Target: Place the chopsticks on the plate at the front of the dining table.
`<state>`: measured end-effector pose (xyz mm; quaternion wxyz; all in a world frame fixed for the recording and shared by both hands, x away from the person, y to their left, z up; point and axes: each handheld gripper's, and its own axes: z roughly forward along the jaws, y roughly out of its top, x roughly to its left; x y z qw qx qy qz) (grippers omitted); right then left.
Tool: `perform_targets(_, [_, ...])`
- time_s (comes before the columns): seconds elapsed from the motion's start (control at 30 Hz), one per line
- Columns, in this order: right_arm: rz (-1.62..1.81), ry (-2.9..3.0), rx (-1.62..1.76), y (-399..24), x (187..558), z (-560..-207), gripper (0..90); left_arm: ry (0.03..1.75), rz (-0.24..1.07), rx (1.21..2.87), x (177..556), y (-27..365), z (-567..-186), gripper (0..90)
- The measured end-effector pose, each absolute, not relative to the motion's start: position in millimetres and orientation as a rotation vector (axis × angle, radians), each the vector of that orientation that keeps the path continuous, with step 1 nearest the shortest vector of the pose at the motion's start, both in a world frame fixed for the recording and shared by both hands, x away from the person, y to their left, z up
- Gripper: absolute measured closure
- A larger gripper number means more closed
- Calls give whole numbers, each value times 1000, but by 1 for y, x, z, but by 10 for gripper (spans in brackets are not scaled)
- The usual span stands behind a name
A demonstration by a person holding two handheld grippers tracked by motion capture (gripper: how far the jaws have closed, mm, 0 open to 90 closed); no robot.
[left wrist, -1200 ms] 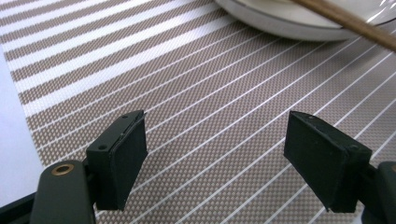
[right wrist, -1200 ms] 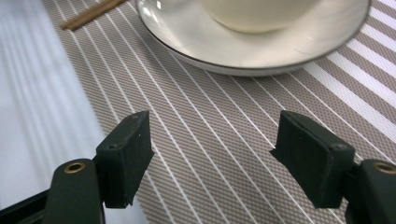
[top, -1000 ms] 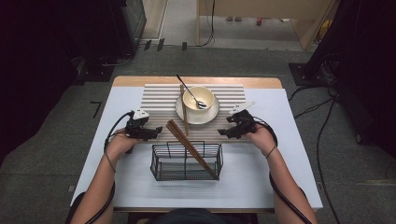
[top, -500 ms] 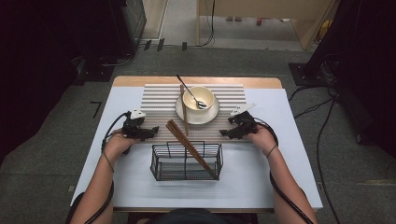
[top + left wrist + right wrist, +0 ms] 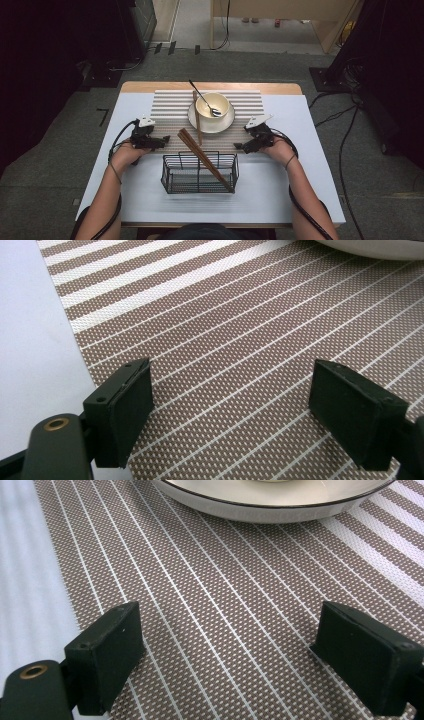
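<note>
My left gripper [image 5: 161,142] rests low over the left part of the striped placemat [image 5: 170,107], jaws open with only mat between them [image 5: 235,385]. My right gripper [image 5: 240,146] sits on the mat's right side, pointing towards the white plate [image 5: 227,122]. Its jaws [image 5: 230,635] have just been opening and stand wide with nothing between them. On the plate stands a cream bowl [image 5: 206,102] with a spoon [image 5: 202,95] in it. A brown chopstick [image 5: 197,120] lies across the plate's left rim. A pair of brown chopsticks [image 5: 200,156] leans in a black wire basket [image 5: 172,175].
The plate's rim [image 5: 270,502] is close ahead of the right jaws, and its edge [image 5: 370,246] shows far ahead of the left jaws. The wire basket stands between my forearms near the front. A white cover [image 5: 300,130] spreads around the mat.
</note>
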<state>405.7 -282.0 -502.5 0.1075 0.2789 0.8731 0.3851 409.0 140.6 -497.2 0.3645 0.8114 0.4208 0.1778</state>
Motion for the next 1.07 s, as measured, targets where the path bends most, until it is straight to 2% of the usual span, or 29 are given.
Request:
perform_targets(0.13, [1133, 2570, 821, -282, 406, -503, 115, 1122, 475, 2071, 410, 141, -497, 180])
perform_targets(1.07, [1132, 2569, 819, -282, 406, -503, 115, 1120, 484, 2078, 409, 140, -497, 180])
